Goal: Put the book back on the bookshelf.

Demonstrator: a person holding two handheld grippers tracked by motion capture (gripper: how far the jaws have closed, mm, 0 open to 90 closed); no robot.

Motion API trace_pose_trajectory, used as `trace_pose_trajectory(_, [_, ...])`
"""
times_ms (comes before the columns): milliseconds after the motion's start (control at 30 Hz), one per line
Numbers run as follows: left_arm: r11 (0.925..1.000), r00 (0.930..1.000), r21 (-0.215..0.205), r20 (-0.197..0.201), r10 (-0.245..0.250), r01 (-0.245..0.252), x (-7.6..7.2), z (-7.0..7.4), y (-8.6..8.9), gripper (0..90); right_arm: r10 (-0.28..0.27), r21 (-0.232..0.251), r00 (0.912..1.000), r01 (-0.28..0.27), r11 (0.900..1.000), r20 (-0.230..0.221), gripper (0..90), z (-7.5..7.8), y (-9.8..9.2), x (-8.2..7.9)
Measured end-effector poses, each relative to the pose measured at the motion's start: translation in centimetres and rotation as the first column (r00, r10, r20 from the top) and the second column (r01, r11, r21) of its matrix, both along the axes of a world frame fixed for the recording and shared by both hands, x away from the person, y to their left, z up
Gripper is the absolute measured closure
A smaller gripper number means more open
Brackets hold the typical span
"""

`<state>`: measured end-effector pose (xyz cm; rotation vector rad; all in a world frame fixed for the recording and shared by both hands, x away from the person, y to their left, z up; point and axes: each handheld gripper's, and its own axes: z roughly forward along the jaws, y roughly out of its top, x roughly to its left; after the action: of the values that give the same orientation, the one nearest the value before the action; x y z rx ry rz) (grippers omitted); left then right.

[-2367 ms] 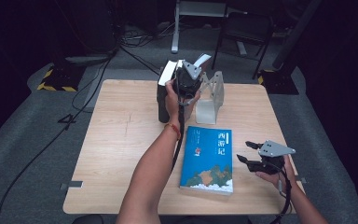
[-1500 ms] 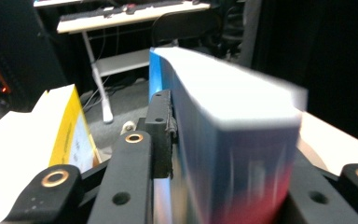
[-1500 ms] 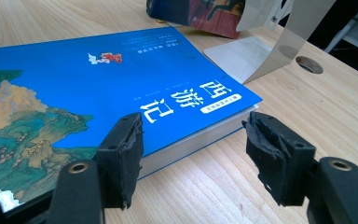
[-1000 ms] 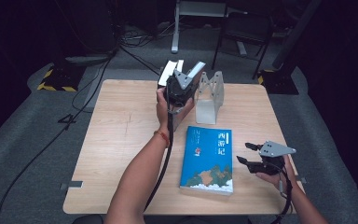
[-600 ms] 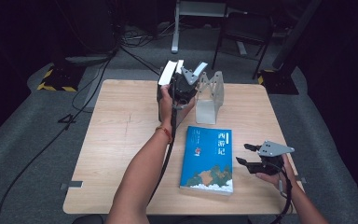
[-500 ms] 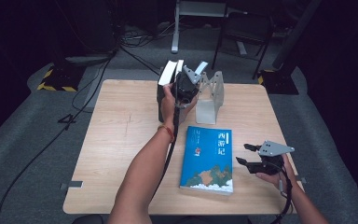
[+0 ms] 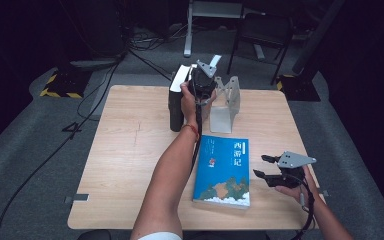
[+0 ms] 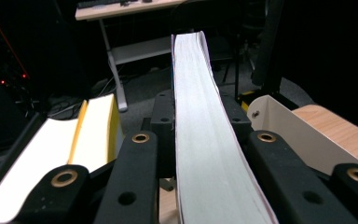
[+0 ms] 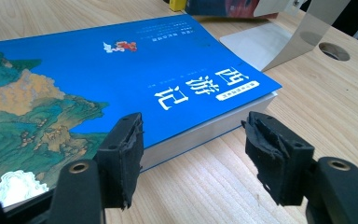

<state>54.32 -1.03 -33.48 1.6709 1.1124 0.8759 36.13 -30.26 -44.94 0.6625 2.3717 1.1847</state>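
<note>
At the far edge of the worktop point(image 7: 130, 150), a white-paged book point(image 8: 205, 140) stands upright, clamped between the left tongs point(image 7: 200, 82). The left gripper view shows its page edge running up between the black jaws, which press on both covers; they have just closed a little further on it. That view also shows the cream pages of a yellow-edged book point(image 8: 93, 126) beside it on one side and a pale metal bookend point(image 8: 298, 135) on the other. From the high view these read as a dark stack of standing books point(image 7: 176, 102) left of the hand and the bookend point(image 7: 226, 102) right of it. Compared with a second ago, the left hand and its book sit closer to that stack.

Nearer the person, a blue book point(image 7: 223, 170) lies flat. The right tongs point(image 9: 193, 140) stand open just beside its corner, not touching, where they were before.
</note>
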Motion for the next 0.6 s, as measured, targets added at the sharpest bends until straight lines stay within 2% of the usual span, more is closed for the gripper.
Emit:
trace_pose_trajectory(133, [1.0, 1.0, 0.0, 0.004, 0.004, -0.004, -0.4, -0.4, 0.1, 72.4, -0.001, 0.006, 1.0, 0.001, 1.0, 0.005, 37.6, 0.1, 0.0, 0.0])
trace_pose_trajectory(200, [0.9997, 0.9998, 0.008, 0.005, 0.022, -0.022, -0.6, -0.4, 0.3, 71.5, -0.003, 0.005, 1.0, 0.003, 1.0, 0.003, 37.3, 0.1, 0.0, 0.0])
trace_pose_trajectory(267, [0.9993, 0.9991, -0.01, 0.022, 0.036, -0.035, -1.1, 0.1, 0.8, 69.9, 0.0, 0.001, 1.0, 0.0, 1.0, 0.004, 37.3, 0.1, 0.1, -0.1])
trace_pose_trajectory(333, [0.9993, 0.9988, 0.007, 0.032, 0.037, -0.037, -1.4, 0.6, 1.3, 68.6, 0.001, -0.003, 1.0, -0.001, 1.0, 0.003, 37.1, 0.1, 0.2, -0.1])
trace_pose_trajectory(533, [0.9989, 0.9994, 0.042, 0.027, 0.021, -0.022, -2.2, 1.0, 2.4, 64.1, 0.001, -0.011, 1.0, -0.001, 1.0, 0.0, 36.9, 0.0, 0.2, -0.1])
trace_pose_trajectory(600, [0.9995, 0.9998, 0.031, 0.021, -0.004, 0.003, -2.5, 1.2, 3.3, 61.5, -0.001, -0.008, 1.0, 0.001, 1.0, 0.001, 36.8, 0.0, 0.2, 0.0])
